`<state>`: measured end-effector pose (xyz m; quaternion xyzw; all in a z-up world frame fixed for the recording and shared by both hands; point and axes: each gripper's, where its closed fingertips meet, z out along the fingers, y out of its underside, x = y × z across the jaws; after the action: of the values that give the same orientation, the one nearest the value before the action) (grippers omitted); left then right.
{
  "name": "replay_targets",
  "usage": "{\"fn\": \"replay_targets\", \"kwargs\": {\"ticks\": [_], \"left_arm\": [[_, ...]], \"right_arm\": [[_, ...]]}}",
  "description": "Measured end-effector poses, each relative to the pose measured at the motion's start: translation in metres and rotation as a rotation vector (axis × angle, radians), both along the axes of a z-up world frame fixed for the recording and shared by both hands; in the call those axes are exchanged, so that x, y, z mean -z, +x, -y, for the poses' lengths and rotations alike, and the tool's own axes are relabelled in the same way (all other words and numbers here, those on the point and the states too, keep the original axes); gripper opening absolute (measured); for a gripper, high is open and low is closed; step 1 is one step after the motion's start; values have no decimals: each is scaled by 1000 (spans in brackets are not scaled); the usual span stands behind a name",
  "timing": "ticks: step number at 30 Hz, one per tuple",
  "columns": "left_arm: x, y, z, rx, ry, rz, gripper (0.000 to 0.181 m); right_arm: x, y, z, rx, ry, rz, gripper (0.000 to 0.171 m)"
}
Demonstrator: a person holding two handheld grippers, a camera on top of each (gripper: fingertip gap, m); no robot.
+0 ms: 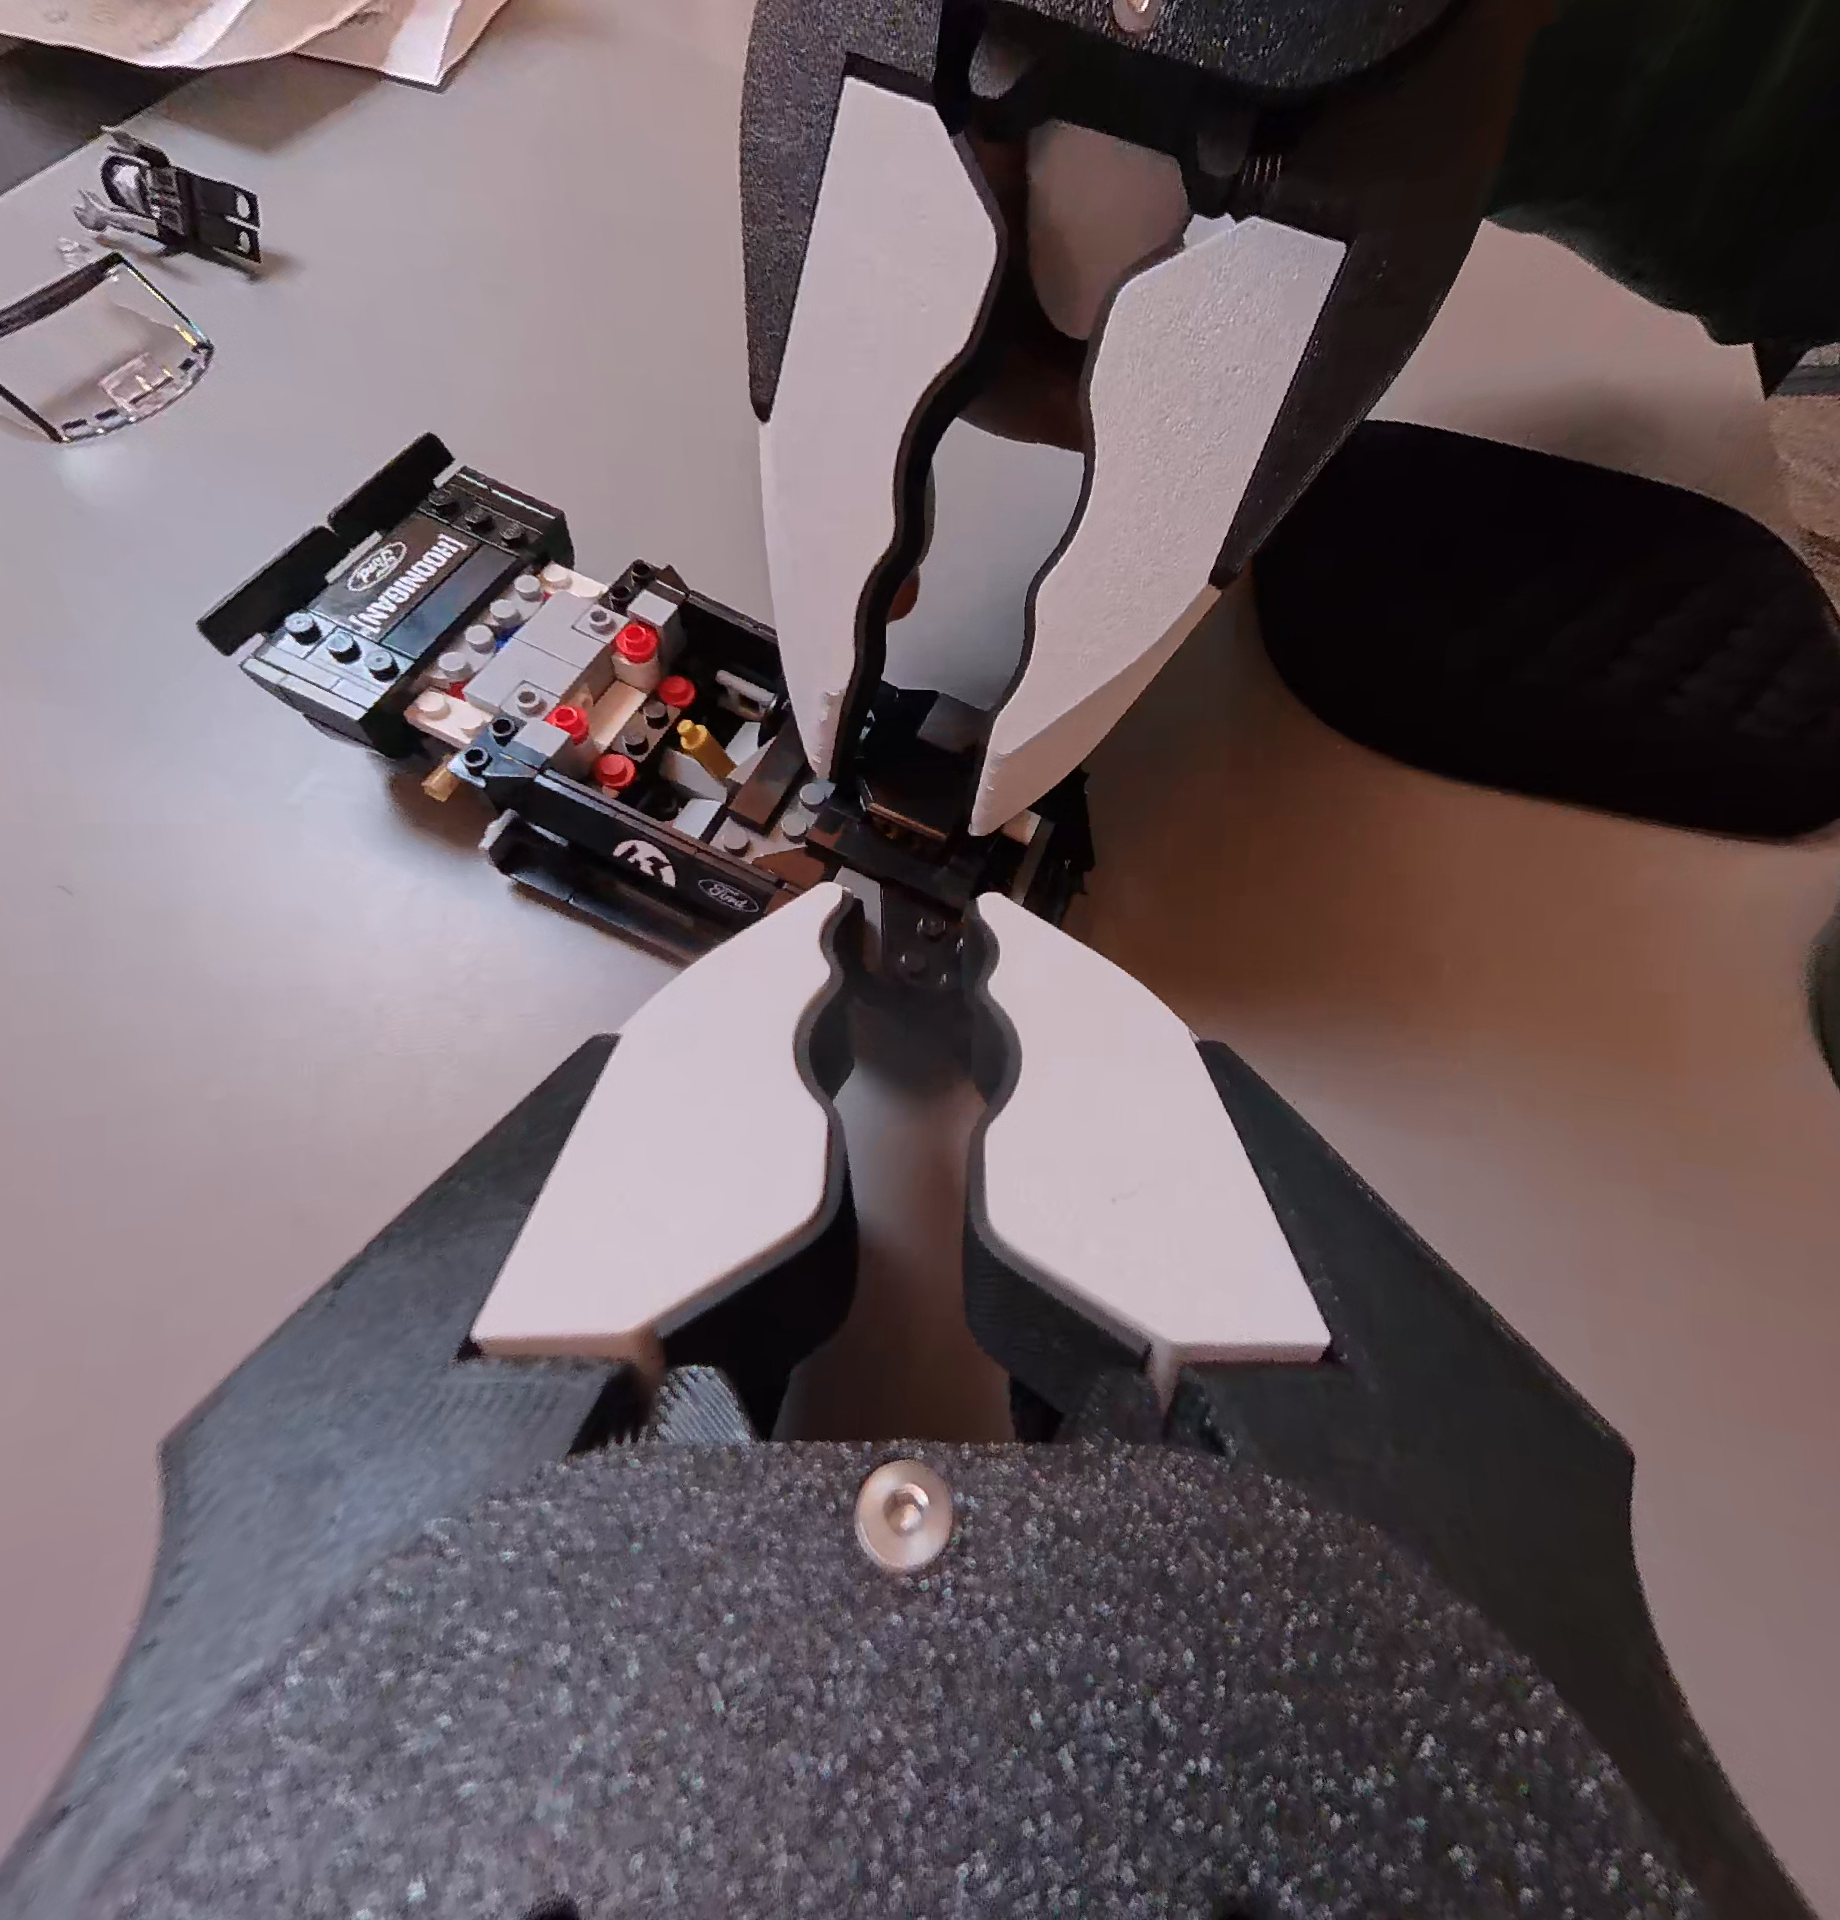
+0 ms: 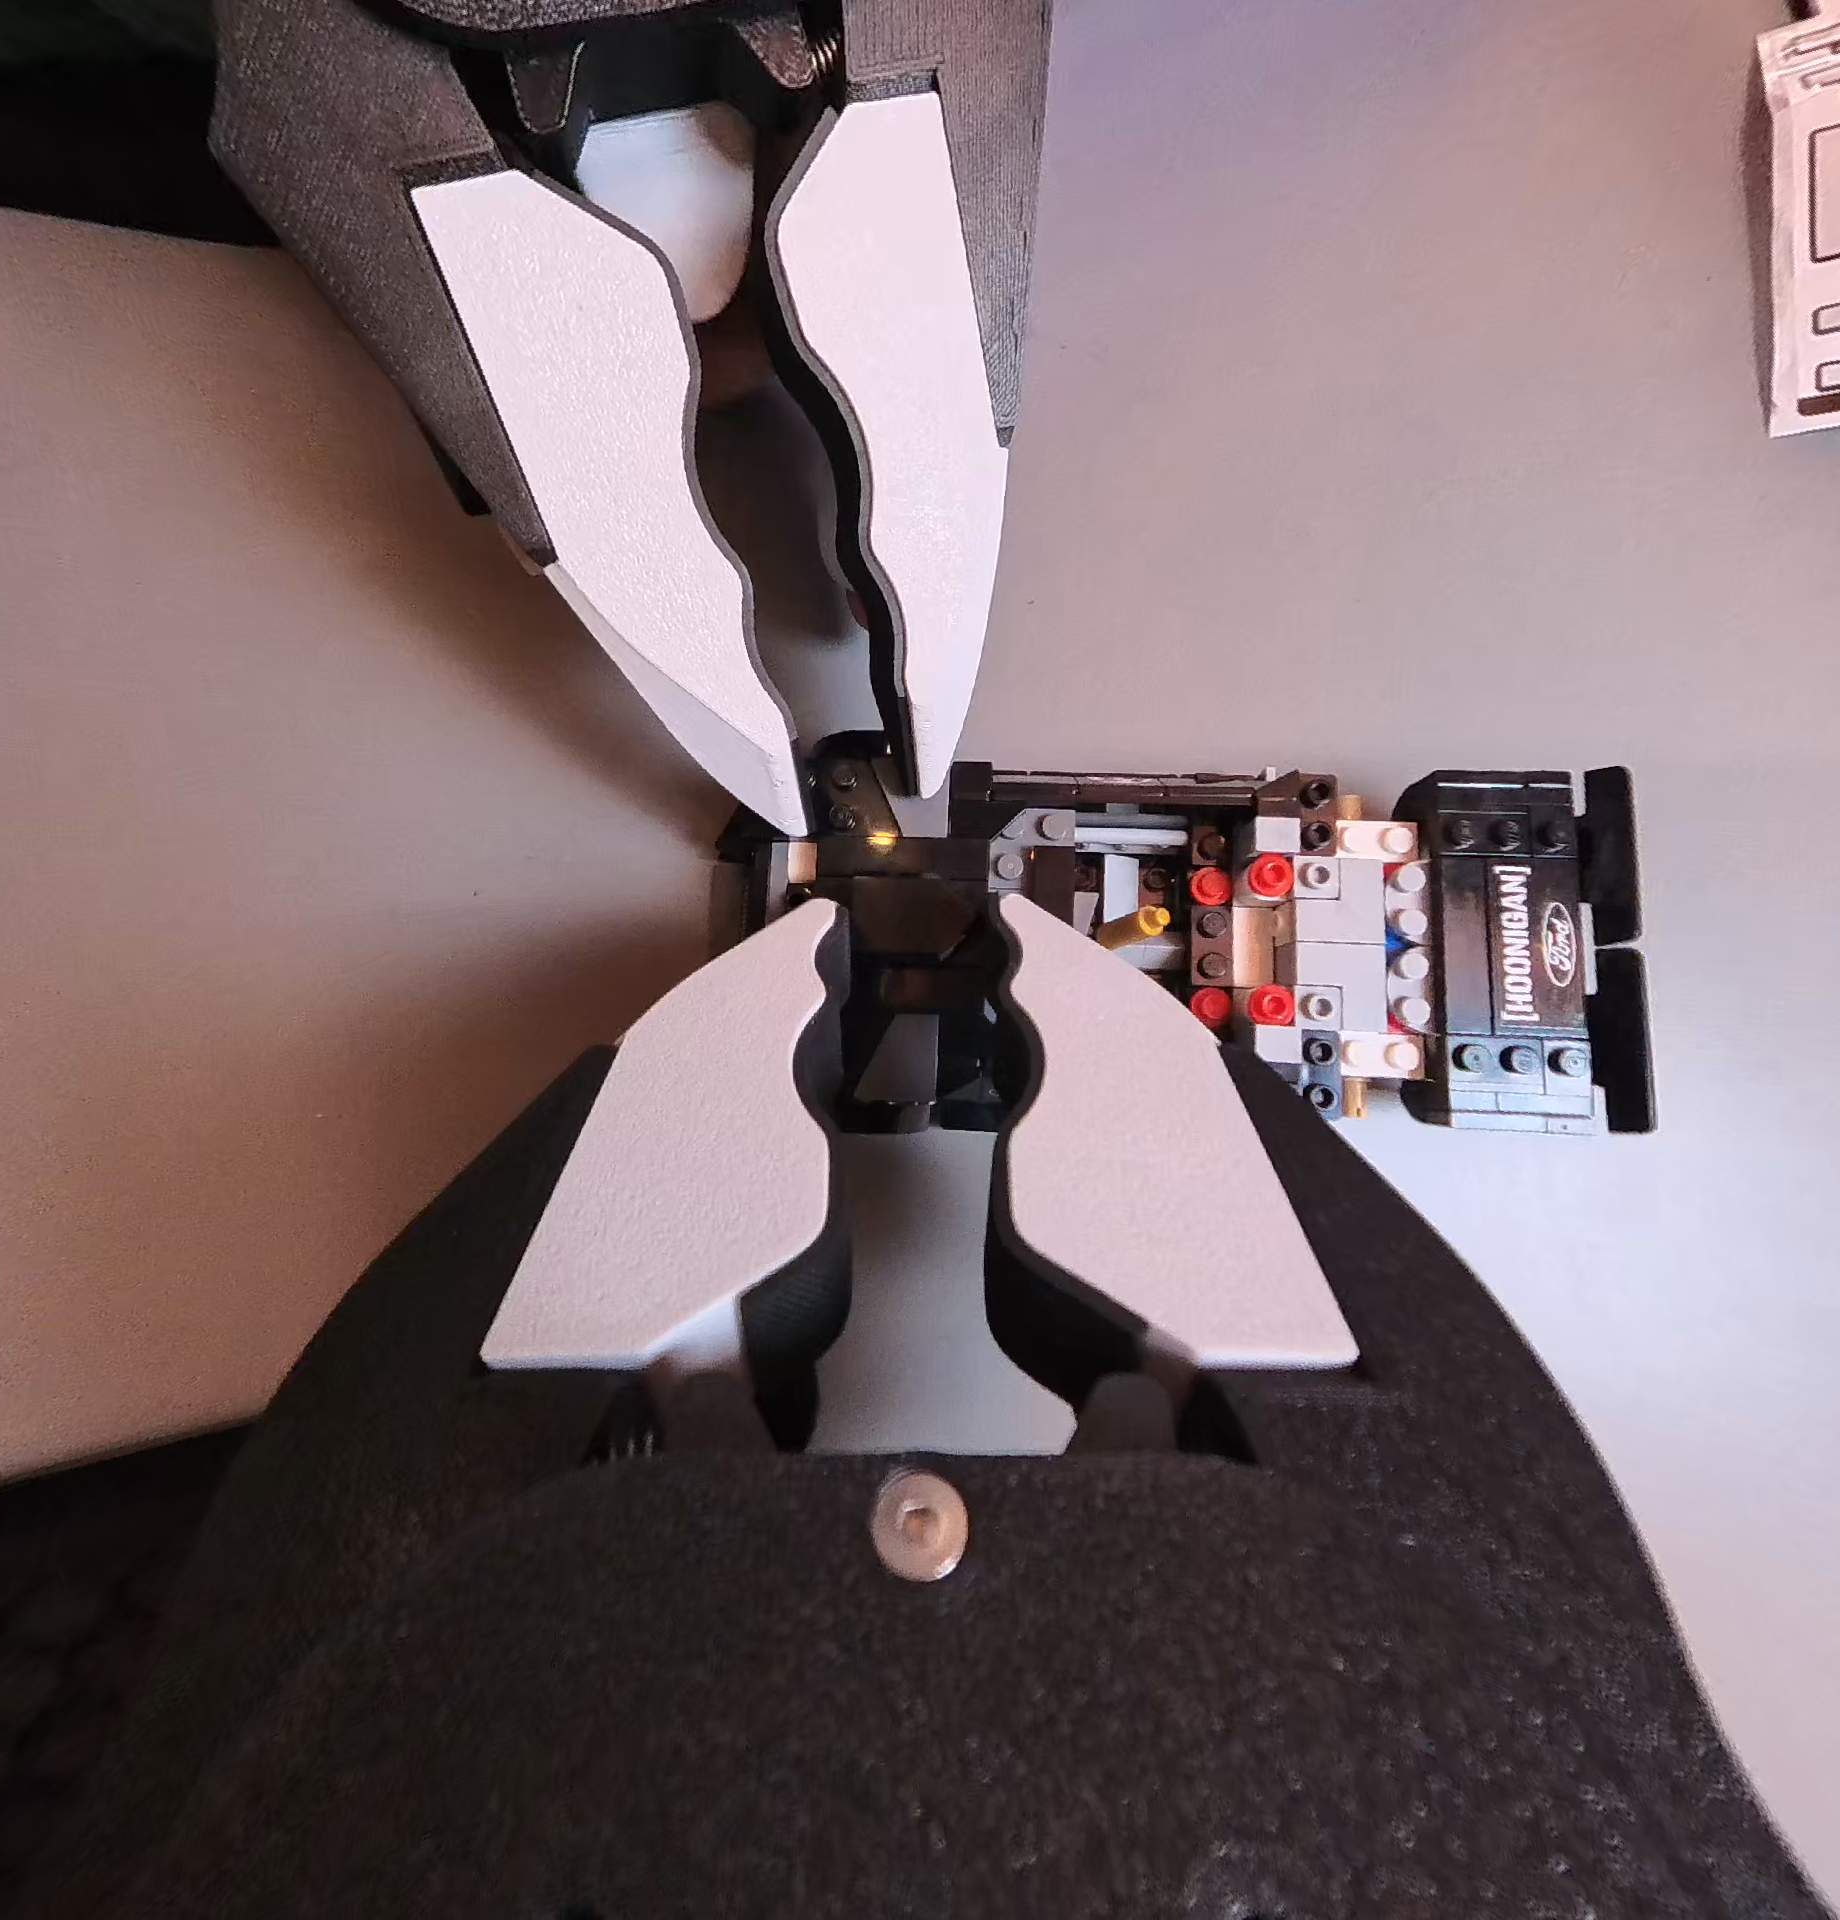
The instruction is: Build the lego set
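Black outside, with grey, white and red studs showing inside: car (image 1: 542, 686), half built, flat on table (image 1: 272, 987).

From left wrist view:
- At 6 o'clock, left gripper (image 1: 900, 920), pinched tight on brick (image 1: 921, 945) (small, black, studs up).
- Brick right at car's end away from spoiler; touching or just short, cannot tell.
- Down from 12 o'clock, right gripper (image 1: 900, 805), fingers clamped on either side of that same end of car.
- At 10 o'clock, well apart from car, clear windscreen (image 1: 85, 353).
- Past it, small black part (image 1: 183, 203).
- At 11 o'clock, papers (image 1: 168, 42).
- At 3 o'clock, off table, dark chair seat (image 1: 1560, 644).

From right wrist view:
- Car stretching toward 3 o'clock, spoiler farthest out.
- At 1 o'clock, printed sheet (image 2: 1820, 239).
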<state>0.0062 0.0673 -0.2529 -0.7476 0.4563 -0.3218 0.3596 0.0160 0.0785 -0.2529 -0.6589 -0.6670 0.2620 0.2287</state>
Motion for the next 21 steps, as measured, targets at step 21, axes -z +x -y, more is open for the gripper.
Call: {"fn": "replay_targets", "kwargs": {"ticks": [21], "left_arm": [[0, 1, 1, 2, 11, -10, 21]], "right_arm": [[-6, 0, -3, 125, -12, 14, 0]]}}
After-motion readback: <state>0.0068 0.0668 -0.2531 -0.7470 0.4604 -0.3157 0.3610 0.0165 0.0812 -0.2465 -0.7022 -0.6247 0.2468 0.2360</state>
